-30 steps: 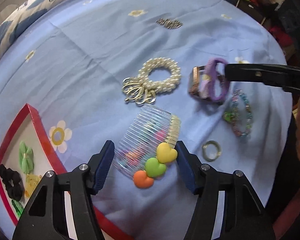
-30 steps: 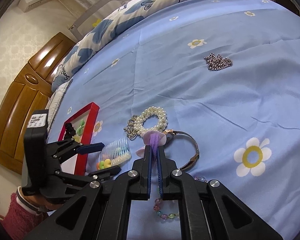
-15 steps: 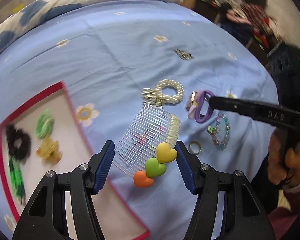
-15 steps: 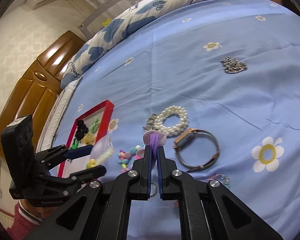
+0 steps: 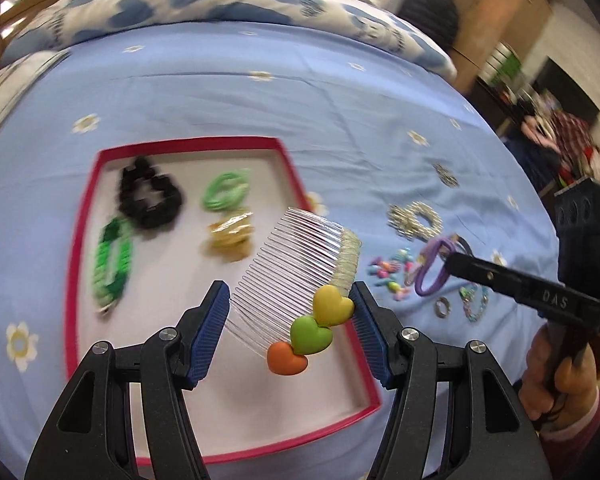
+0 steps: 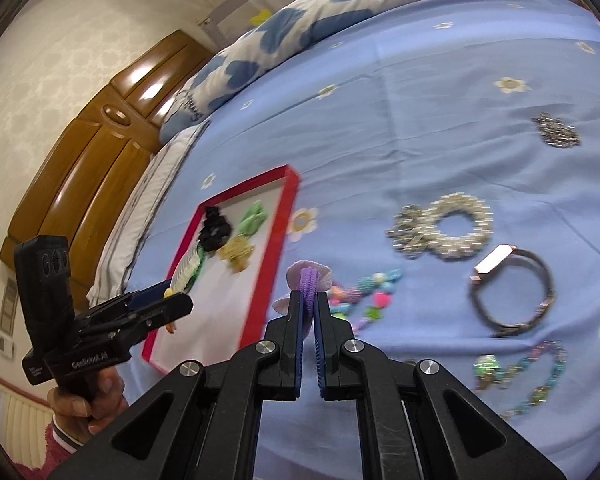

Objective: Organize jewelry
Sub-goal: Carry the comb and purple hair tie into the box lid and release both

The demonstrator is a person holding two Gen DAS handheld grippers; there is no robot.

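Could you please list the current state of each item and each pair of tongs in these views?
Left tongs: shut on the hair comb.
Hair comb: held tilted above the red tray.
Right tongs: shut on the purple hair tie.
Purple hair tie: lifted off the bedsheet.
Red tray: open, holding four hair pieces.
Pearl scrunchie: lying flat on the bedsheet.
Watch: lying on the bedsheet.
Beaded bracelet: lying loose on the bedsheet.
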